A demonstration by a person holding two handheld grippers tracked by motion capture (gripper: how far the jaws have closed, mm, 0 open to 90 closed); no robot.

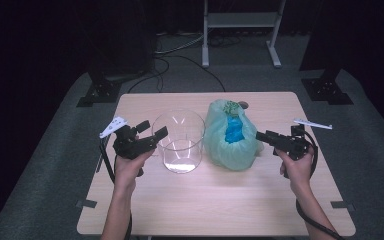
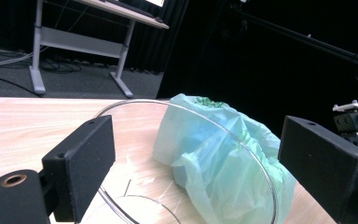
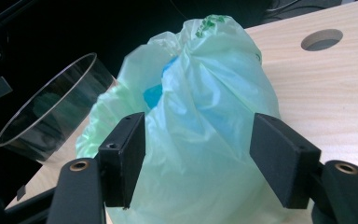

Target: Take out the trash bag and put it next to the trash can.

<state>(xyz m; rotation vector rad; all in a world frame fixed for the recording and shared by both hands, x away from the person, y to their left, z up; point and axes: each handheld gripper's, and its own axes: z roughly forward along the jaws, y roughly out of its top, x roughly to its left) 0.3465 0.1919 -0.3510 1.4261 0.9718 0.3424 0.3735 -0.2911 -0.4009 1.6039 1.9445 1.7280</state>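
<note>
2 open tools: left tool (image 1: 152,129) beside glass cylinder (image 1: 181,141), right tool (image 1: 261,136) at green bag (image 1: 230,136).

left gripper (image 1: 152,131) jaws spread | right gripper (image 1: 261,136) jaws spread, both hand-held

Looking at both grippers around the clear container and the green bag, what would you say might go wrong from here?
1. The left gripper sits open at the rim of the clear container; the smooth wall could slip from a pinch, or the container could tip.
2. The right gripper is open around the thin green bag; closing might catch only loose film, tearing it or letting the blue contents shift.
3. Bag and container look very close, so moving one may nudge the other.
</note>
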